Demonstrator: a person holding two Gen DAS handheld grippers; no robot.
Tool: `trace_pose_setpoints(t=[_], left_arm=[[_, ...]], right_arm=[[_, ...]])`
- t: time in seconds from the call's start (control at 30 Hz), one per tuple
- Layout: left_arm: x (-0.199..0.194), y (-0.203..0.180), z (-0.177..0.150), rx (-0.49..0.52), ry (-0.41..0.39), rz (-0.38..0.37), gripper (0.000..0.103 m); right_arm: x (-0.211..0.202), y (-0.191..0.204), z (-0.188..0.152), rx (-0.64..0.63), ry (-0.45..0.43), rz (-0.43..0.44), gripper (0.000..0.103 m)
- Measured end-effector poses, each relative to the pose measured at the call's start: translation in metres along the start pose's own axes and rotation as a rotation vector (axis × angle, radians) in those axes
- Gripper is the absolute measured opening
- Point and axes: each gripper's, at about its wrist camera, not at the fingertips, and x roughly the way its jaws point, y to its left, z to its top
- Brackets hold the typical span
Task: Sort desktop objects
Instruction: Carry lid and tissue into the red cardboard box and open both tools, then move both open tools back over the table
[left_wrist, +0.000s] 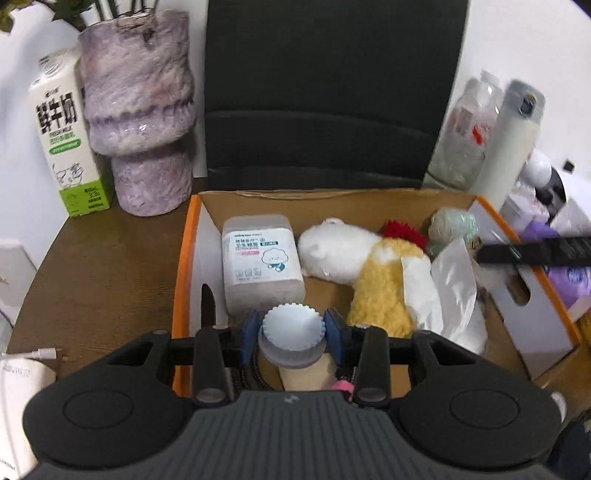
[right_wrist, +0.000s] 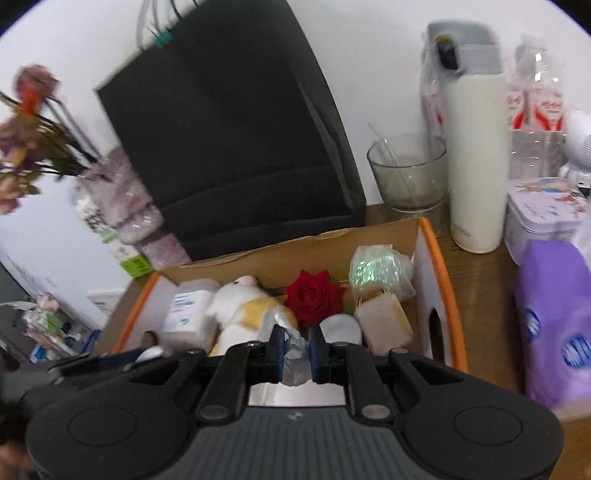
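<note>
An orange-edged cardboard box (left_wrist: 184, 258) sits on the wooden desk and also shows in the right wrist view (right_wrist: 439, 258). My left gripper (left_wrist: 292, 328) is shut on a small bottle with a pale blue ribbed cap (left_wrist: 292, 325), held over the box's near left part. Inside lie a cotton-swab box (left_wrist: 258, 258), a white and yellow plush toy (left_wrist: 369, 273), a red rose (right_wrist: 314, 295) and a glittery wrapped ball (right_wrist: 376, 269). My right gripper (right_wrist: 296, 352) is shut on a crumpled clear plastic wrapper (right_wrist: 295, 358) over the box's near edge.
A black paper bag (left_wrist: 325, 92) stands behind the box. A furry purple vase (left_wrist: 140, 110) and a milk carton (left_wrist: 62, 136) stand at the left. A white thermos (right_wrist: 476, 158), a glass (right_wrist: 406, 170), a tin (right_wrist: 543, 214) and purple tissue packs (right_wrist: 557, 317) crowd the right.
</note>
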Motion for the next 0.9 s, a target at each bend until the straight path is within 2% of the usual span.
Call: trace_pose_setpoints(t=[0.1,0.13,0.17,0.2,0.23,0.27,0.37,0.43,0.47,0.57,0.63,0.8,0.9], left_arm=[[0.002,0.001,-0.002,0.027,-0.017,0.02,0.04],[0.004,0.004,-0.002,0.014,-0.017,0.013,0.044],[0.004,0.006,-0.001,-0.004,-0.019,0.001,0.052],[0.004,0.008,-0.001,-0.017,-0.017,-0.008,0.052],[0.003,0.01,0.0,-0.024,-0.016,-0.012,0.053],[0.001,0.011,0.001,-0.027,-0.02,-0.009,0.057],[-0.009,0.014,0.004,-0.041,-0.041,-0.007,0.071],[-0.017,0.015,0.007,-0.06,-0.05,-0.002,0.076],[-0.023,0.014,0.006,-0.071,-0.058,0.0,0.082],[-0.039,0.011,0.004,-0.087,-0.065,0.007,0.09],[-0.05,0.007,0.0,-0.085,-0.064,0.017,0.096],[-0.08,-0.004,-0.024,-0.114,-0.08,0.036,0.099],[-0.098,-0.011,-0.057,-0.125,-0.076,0.034,0.099]], right_arm=[[0.024,0.0,0.011,0.01,0.017,0.008,0.014],[0.032,0.001,0.013,0.019,0.029,0.015,0.018],[0.041,0.003,0.015,0.011,0.05,0.019,0.028],[0.048,0.005,0.016,-0.005,0.077,0.013,0.038],[0.052,0.008,0.014,-0.014,0.09,-0.016,0.059],[0.05,0.011,0.012,-0.023,0.079,-0.048,0.07],[0.037,0.012,0.009,-0.051,0.052,-0.042,0.071],[0.024,0.007,0.012,-0.026,0.052,-0.034,0.071],[0.014,0.006,0.013,-0.02,0.042,-0.04,0.072],[-0.013,0.006,0.009,-0.035,0.007,-0.082,0.079],[-0.03,0.009,0.001,-0.061,-0.005,-0.102,0.08],[-0.07,0.018,-0.039,-0.13,-0.036,-0.164,0.081],[-0.095,0.028,-0.078,-0.185,-0.065,-0.186,0.081]])
